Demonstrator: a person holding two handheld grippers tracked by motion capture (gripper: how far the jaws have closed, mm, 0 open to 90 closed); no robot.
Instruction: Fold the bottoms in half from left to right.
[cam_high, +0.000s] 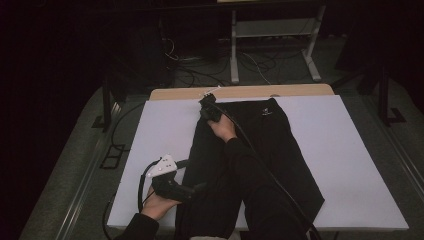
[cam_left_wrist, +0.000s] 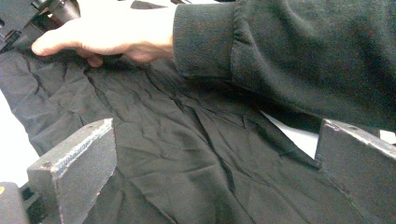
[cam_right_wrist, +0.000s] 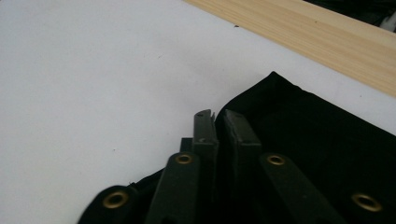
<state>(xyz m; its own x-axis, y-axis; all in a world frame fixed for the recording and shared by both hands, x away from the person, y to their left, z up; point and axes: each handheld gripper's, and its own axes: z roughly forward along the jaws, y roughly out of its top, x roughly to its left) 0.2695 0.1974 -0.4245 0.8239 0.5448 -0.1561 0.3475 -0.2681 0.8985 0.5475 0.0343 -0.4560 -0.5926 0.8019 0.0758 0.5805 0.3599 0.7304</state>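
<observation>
Trousers (cam_high: 260, 150): soft, limp, light; you grip them at hems or waistband.
Right hand-held gripper (cam_right_wrist: 219, 116): clamped on the cloth's far edge.
Left hand-held gripper (cam_high: 197, 189): jaws wide, holding nothing.

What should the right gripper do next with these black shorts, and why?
Probably lift and draw that far edge back toward the person to start a fold. The right gripper is shut on the edge of the black shorts near the far side of the white mat, and the left gripper waits open over the cloth.
</observation>
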